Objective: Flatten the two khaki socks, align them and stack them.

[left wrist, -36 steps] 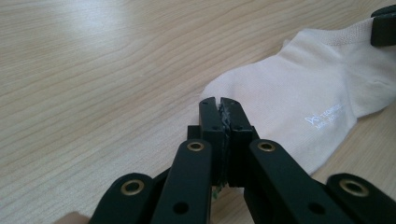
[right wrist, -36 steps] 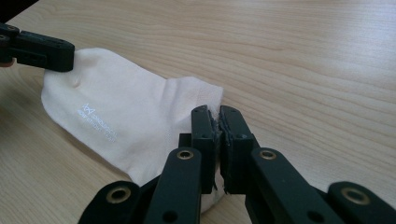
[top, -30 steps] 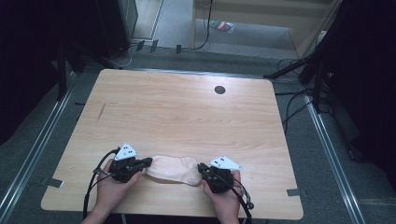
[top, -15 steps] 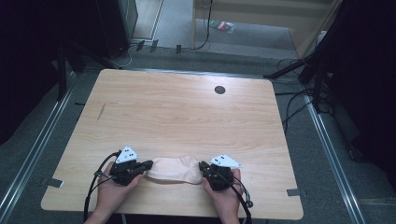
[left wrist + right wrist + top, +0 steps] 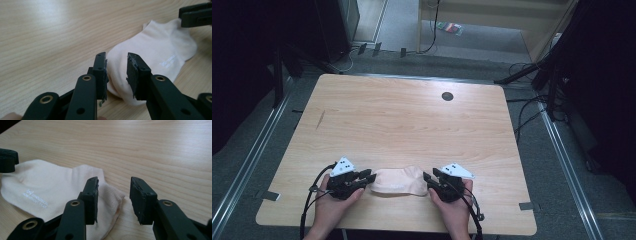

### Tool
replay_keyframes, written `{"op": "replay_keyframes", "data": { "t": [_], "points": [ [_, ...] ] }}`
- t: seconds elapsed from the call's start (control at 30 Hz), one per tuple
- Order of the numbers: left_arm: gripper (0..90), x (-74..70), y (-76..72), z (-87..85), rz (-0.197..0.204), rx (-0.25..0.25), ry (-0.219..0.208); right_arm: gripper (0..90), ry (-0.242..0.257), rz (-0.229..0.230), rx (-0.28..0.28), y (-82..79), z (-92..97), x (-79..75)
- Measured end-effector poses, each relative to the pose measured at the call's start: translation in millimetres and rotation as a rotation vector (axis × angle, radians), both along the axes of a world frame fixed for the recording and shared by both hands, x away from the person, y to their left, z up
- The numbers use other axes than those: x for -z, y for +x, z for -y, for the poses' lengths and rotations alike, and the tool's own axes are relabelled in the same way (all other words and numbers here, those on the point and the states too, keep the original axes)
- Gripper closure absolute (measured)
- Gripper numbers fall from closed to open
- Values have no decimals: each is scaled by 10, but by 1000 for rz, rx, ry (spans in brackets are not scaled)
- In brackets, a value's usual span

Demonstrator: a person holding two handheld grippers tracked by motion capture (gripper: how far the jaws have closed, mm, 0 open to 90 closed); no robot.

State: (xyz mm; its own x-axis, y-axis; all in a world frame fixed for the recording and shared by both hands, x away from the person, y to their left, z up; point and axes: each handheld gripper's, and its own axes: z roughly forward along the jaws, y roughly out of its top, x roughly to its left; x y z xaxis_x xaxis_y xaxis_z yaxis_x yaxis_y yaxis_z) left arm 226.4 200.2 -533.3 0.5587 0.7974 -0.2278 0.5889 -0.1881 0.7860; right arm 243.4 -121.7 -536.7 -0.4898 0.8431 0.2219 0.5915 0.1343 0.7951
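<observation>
Filling most of the high view, the light wooden worktop [image 5: 412,125] carries a cream sock [image 5: 396,180] lying flat at lower centre, between both tools. The left hand-held gripper [image 5: 371,178] sits at the sock's left end and the right hand-held gripper [image 5: 427,178] at its right end — both released, jaws having just been opening, fabric between the pads but unpinched. To let go cleanly, I judge each should back straight off without dragging the cloth. Faint printing on the sock [image 5: 35,197] is too small to read — its underside is hidden.
</observation>
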Motion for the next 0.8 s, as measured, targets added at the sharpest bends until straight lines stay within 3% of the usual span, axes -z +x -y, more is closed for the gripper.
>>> {"op": "replay_keyframes", "data": {
  "t": [0.03, 0.07, 0.1, 0.13, 0.2, 0.23, 0.27, 0.3, 0.43, 0.47, 0.63, 0.67, 0.73, 0.77, 0.8],
  "points": [
    [695, 0, 0, 0, 0, 0, 0, 598, 0, 0, 0, 0, 0, 0],
    [718, -32, -13, -16, 22, -3, -43, 665, 15, 13, 2, -15, 20, -24],
    [760, -32, -13, -16, 22, -3, -43, 665, 15, 13, 2, -15, 20, -24],
    [817, -63, -25, -26, 33, 8, -75, 750, 34, 31, -1, -43, 28, -52],
    [900, -70, -24, -24, 28, 19, -90, 818, 49, 34, -16, -78, 3, -74],
    [900, -72, -13, -17, 22, 27, -97, 818, 49, 34, -16, -78, 3, -74],
    [900, -69, 10, 3, 16, 35, -89, 859, 60, 37, -31, -102, -29, -82],
    [900, -62, 33, 22, 7, 40, -82, 900, 79, 28, -87, -148, -144, -99],
    [900, -21, 106, 83, -17, 34, -51, 900, 70, 24, -166, -203, -358, -109],
    [900, 11, 116, 115, -19, 30, -21, 900, 73, 4, -205, -210, -478, -77],
    [900, 75, 128, 172, -31, 37, 28, 900, 40, -19, -239, -199, -658, 37],
    [900, 88, 130, 183, -33, 34, 32, 900, 11, -36, -246, -183, -724, 112],
    [900, 105, 127, 200, -33, 31, 57, 900, -1, -47, -249, -180, -740, 136],
    [900, 129, 122, 214, -28, 27, 94, 900, -30, -61, -260, -182, -750, 175],
    [900, 129, 122, 214, -28, 27, 94, 900, -30, -61, -260, -182, -750, 175]
  ]
}}
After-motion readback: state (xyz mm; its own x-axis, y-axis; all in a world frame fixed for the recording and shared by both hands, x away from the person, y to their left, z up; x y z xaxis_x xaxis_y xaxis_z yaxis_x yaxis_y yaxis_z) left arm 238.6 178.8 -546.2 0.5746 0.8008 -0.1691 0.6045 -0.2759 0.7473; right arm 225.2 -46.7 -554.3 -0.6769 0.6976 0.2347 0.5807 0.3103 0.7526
